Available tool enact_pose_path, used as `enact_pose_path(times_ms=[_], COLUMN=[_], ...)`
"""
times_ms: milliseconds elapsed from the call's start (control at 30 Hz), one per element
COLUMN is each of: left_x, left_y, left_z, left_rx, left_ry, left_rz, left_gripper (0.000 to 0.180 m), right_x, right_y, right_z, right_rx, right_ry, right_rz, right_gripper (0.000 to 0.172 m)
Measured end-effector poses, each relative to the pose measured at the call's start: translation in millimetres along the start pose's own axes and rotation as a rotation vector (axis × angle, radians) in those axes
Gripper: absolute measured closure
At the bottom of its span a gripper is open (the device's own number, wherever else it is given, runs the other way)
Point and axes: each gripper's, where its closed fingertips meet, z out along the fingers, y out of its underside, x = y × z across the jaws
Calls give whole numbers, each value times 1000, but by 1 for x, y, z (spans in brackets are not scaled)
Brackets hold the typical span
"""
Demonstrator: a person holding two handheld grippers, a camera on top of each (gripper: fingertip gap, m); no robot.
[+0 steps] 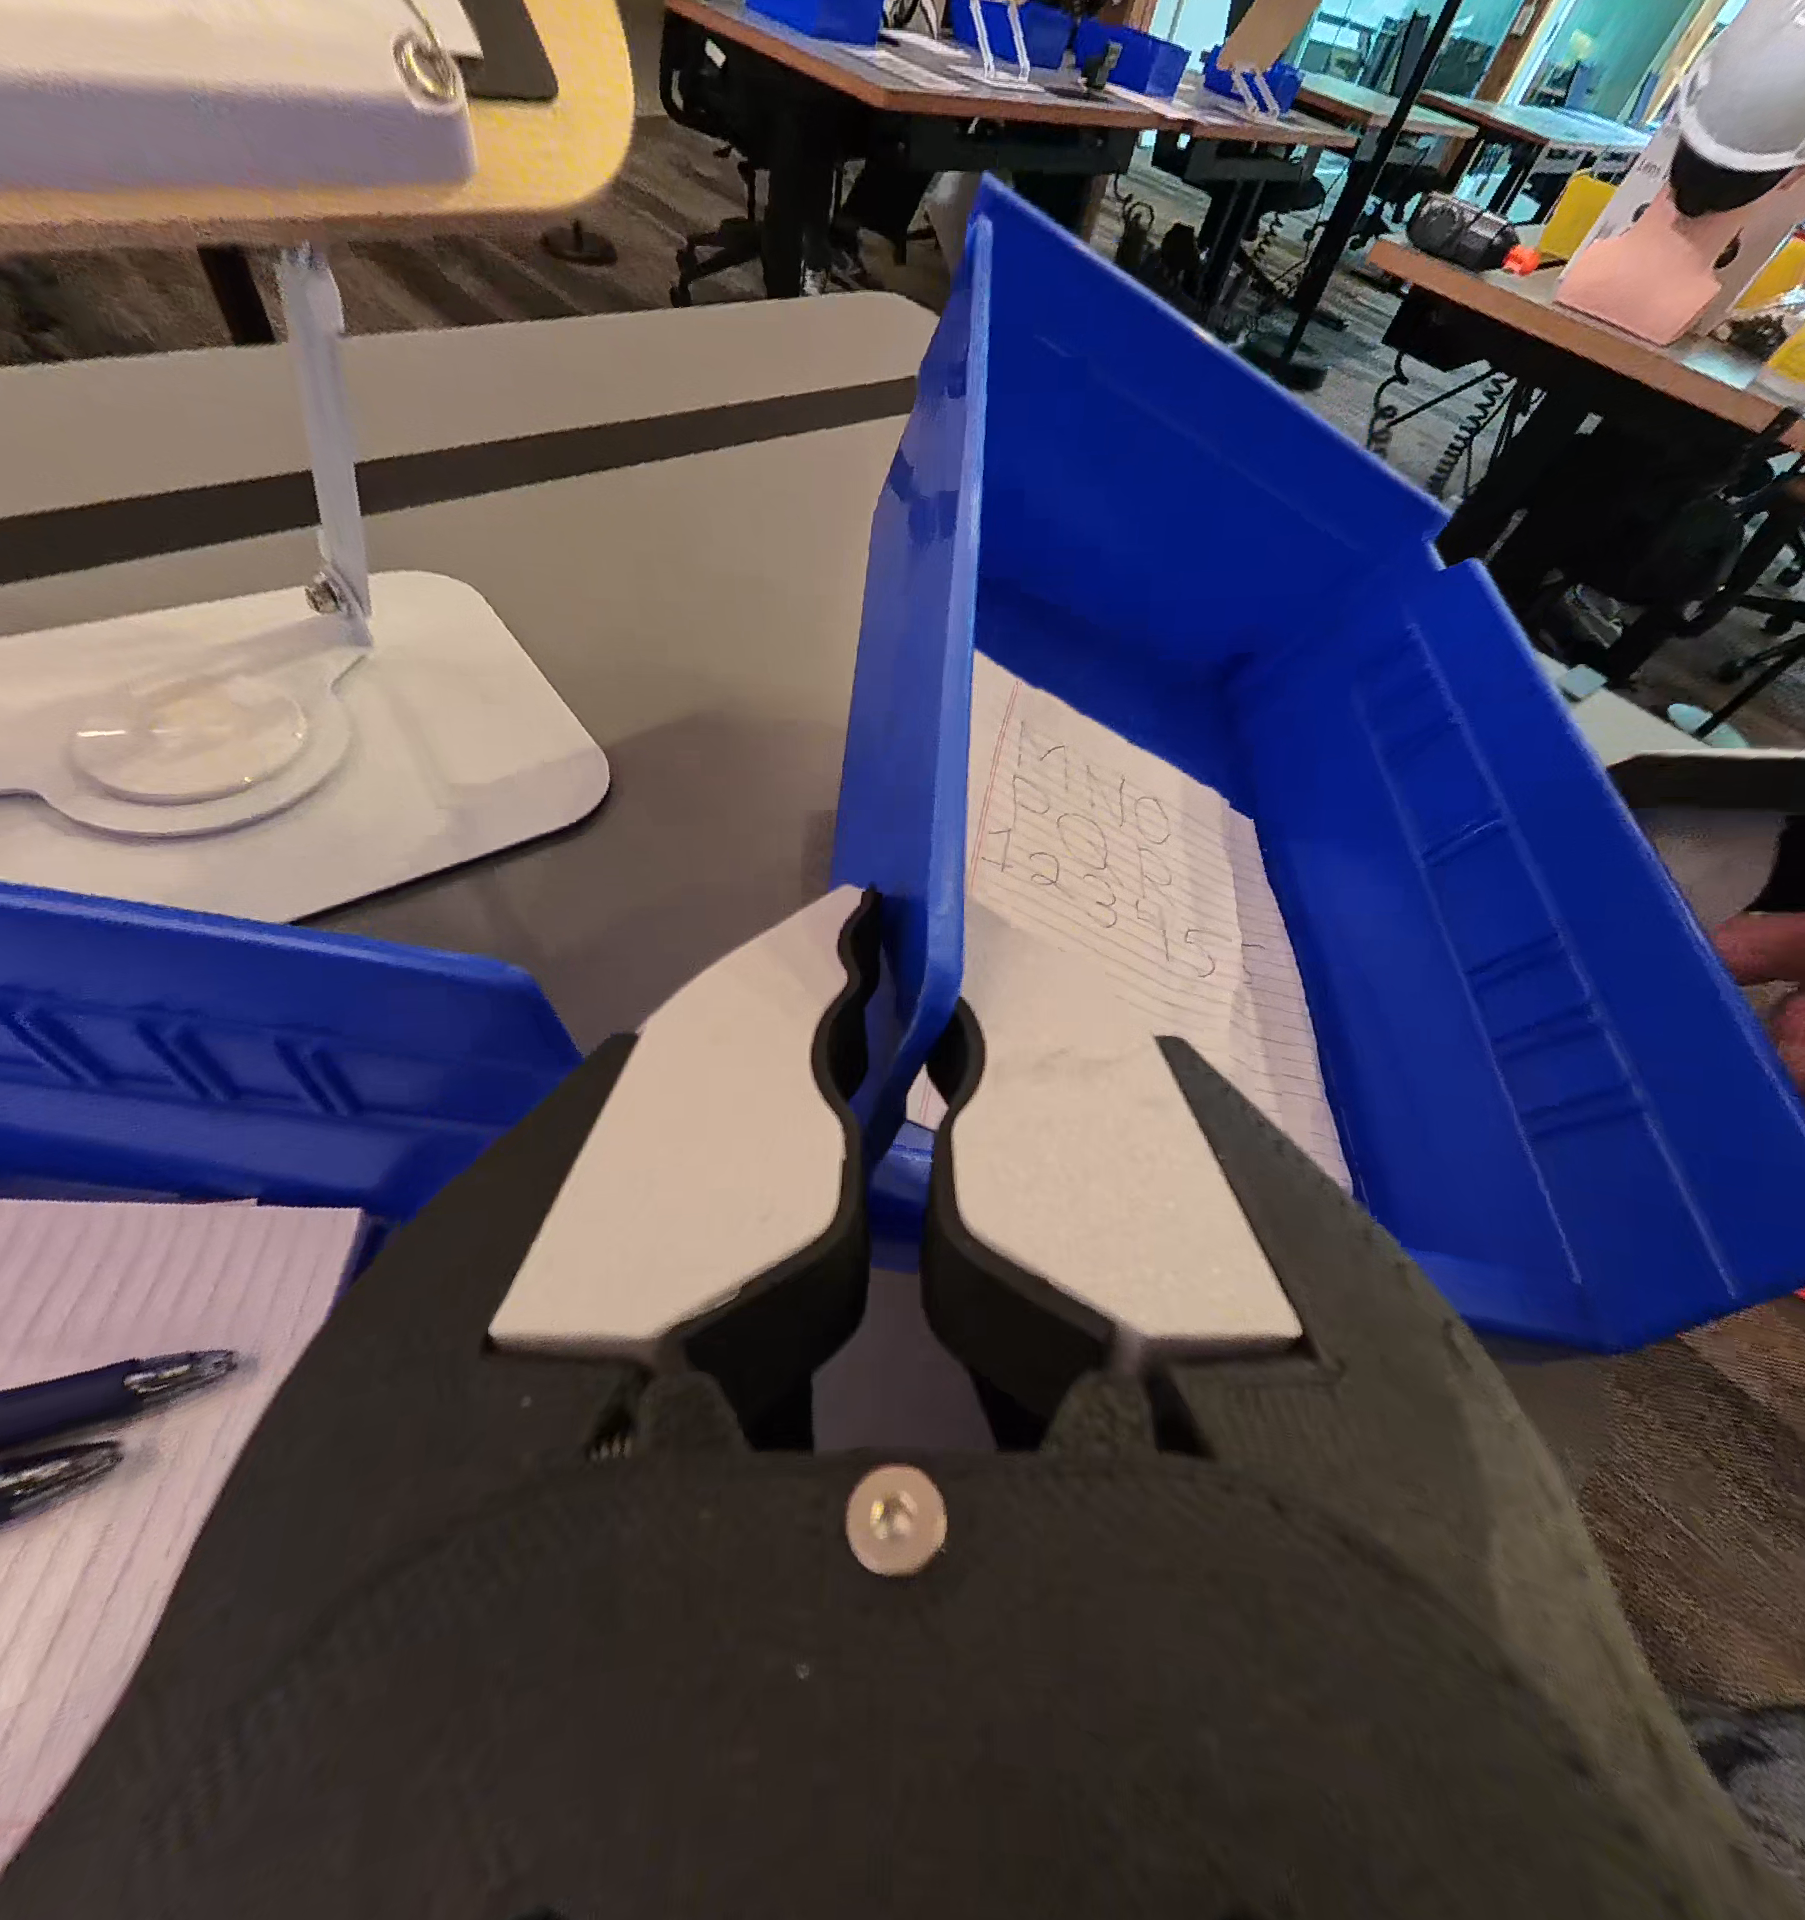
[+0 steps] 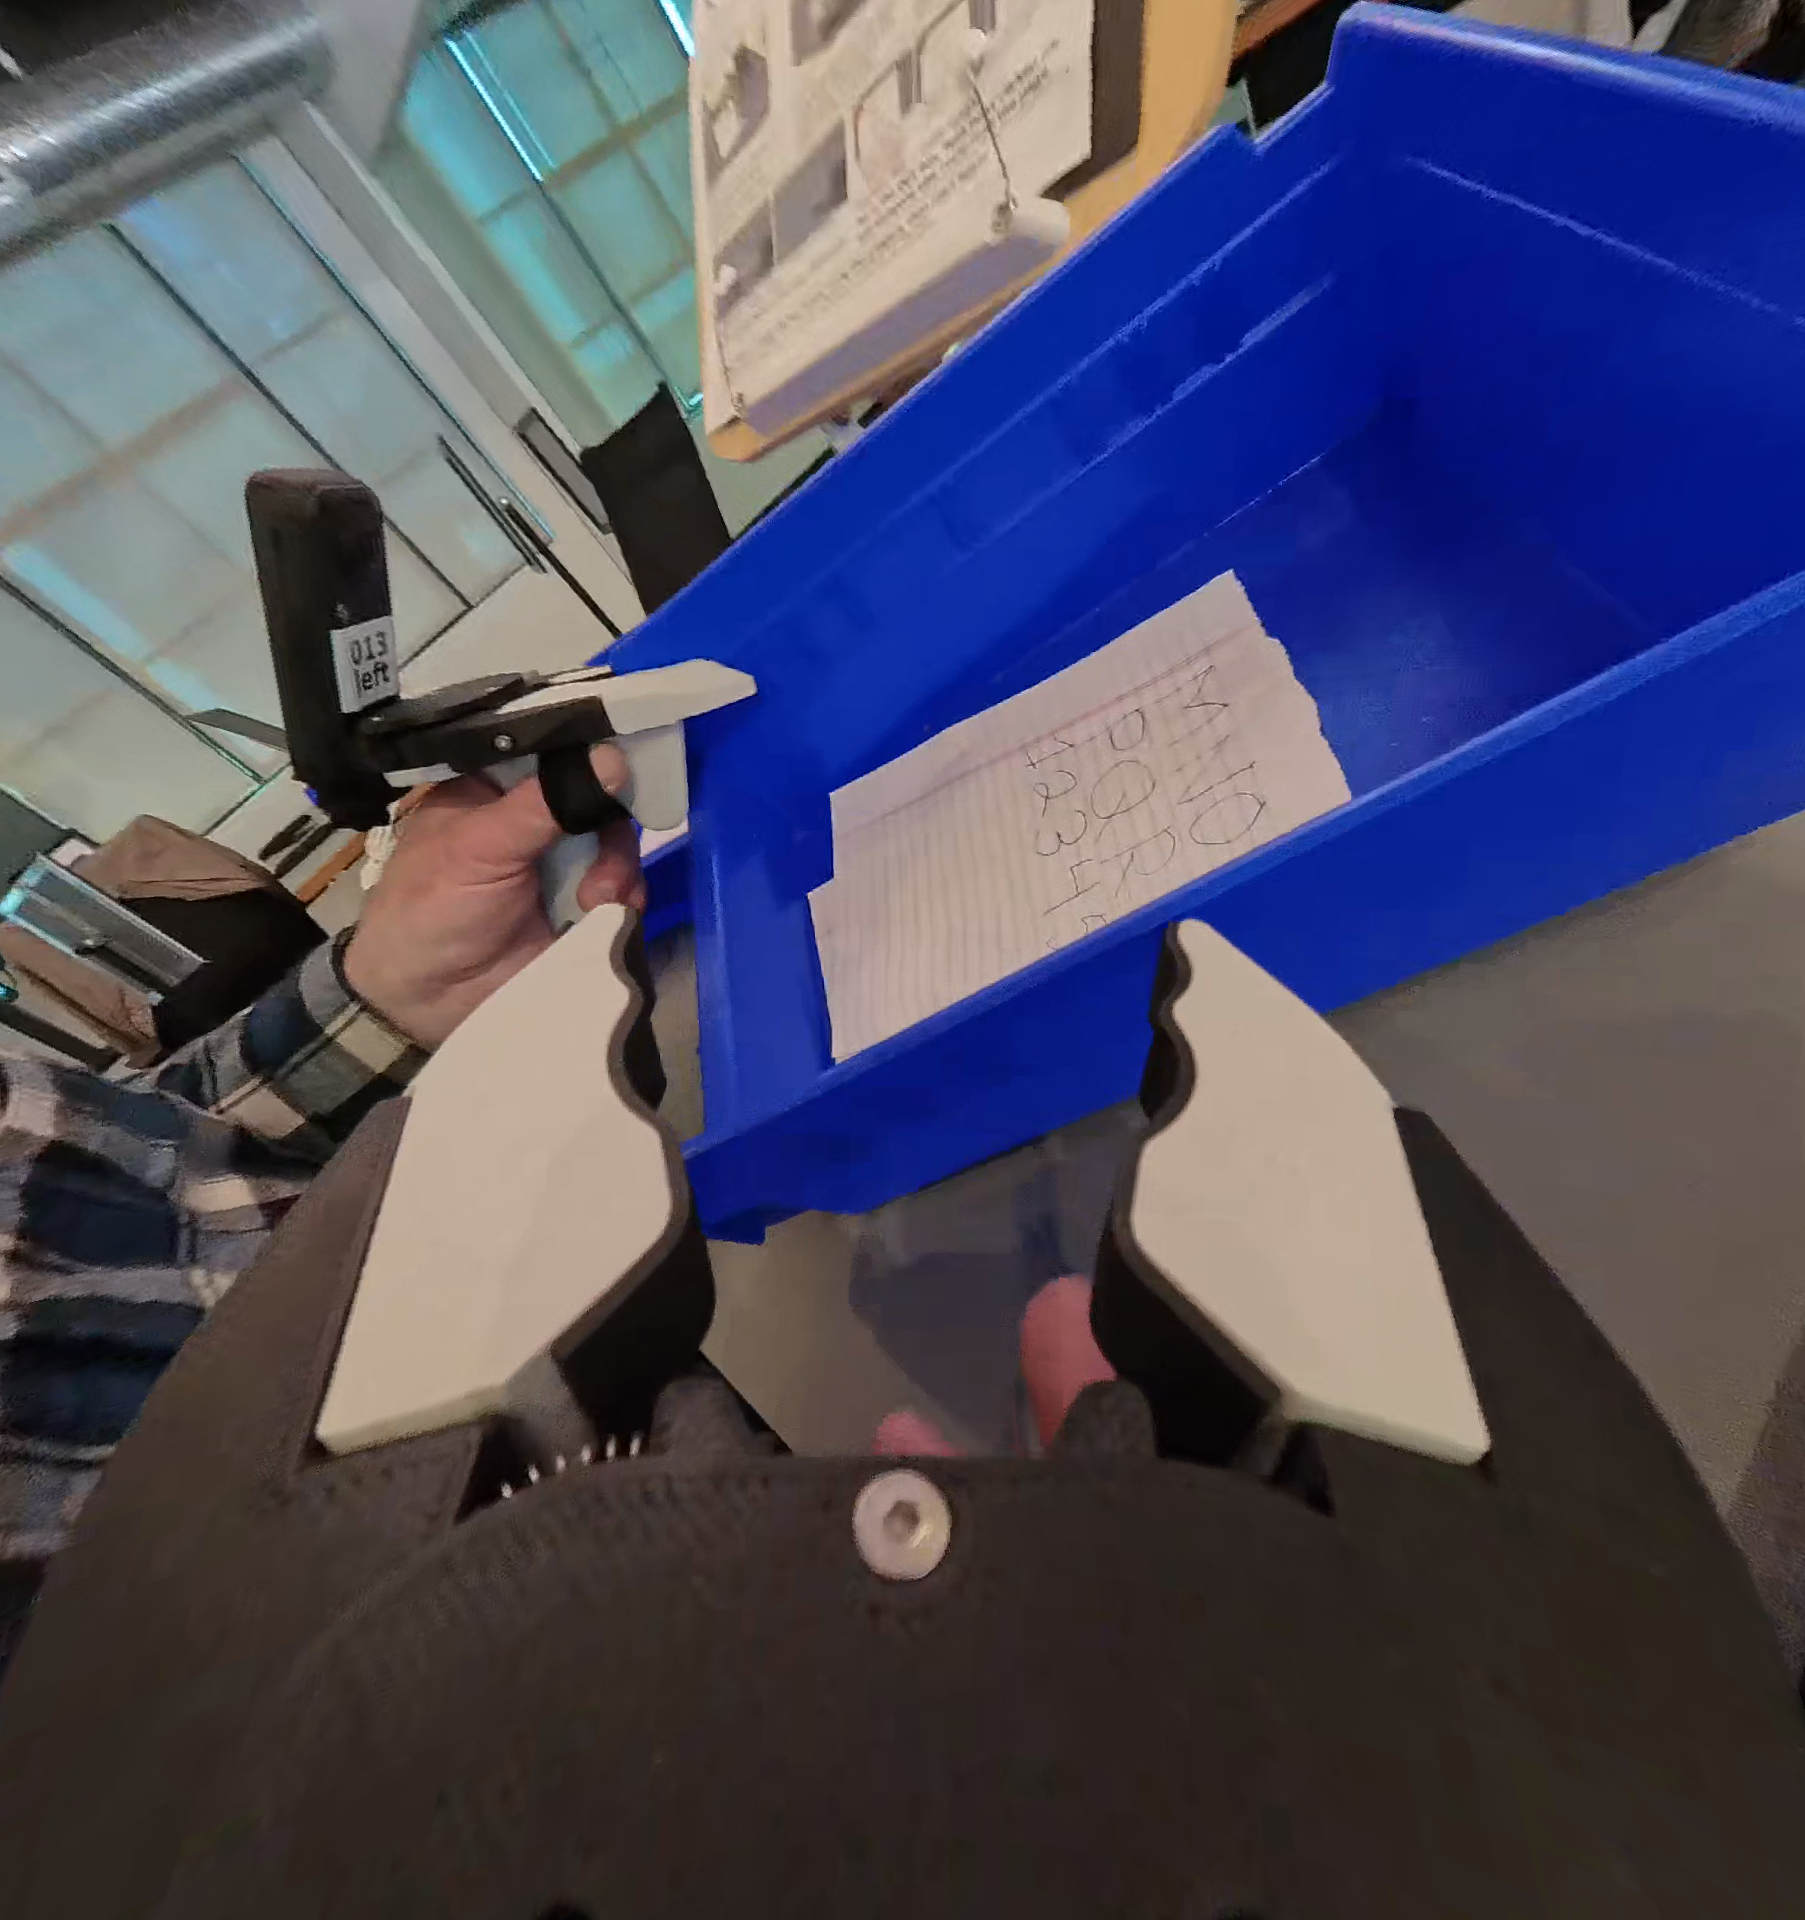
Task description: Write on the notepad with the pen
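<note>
My left gripper (image 1: 910, 992) is shut on the left wall of a blue bin (image 1: 1397, 831). One finger (image 1: 752, 1091) is outside the wall, the other inside. A torn lined sheet (image 1: 1106, 914) with handwriting lies on the bin's floor. The right wrist view shows the same: the left gripper (image 2: 716, 691) clamps the rim of the bin (image 2: 1397, 416), with the sheet (image 2: 1064, 831) inside. My right gripper (image 2: 898, 935) is open and empty, just in front of the bin's near wall. A lined notepad (image 1: 98, 1610) with two blue pens (image 1: 77, 1403) lies at the lower left.
A second blue bin (image 1: 202, 1049) stands left of my left gripper. A white stand (image 1: 285, 717) sits on the grey table (image 1: 690, 810) behind it. A clipboard with a printed page (image 2: 877, 197) stands beyond the bin. The person's hand (image 2: 462, 894) holds the left gripper.
</note>
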Motion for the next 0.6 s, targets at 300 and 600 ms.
enact_pose_path(times_ms=[300,600], left_x=[15,49], left_y=[10,36], left_z=[8,21], left_rx=[24,-85], left_ry=[90,209], left_rz=[-87,-101], left_gripper=[162,131], right_x=[25,61], right_y=[8,-16], right_z=[10,9], right_rx=[-126,-237], right_ry=[143,183], right_rz=[-62,-56], right_gripper=[89,98])
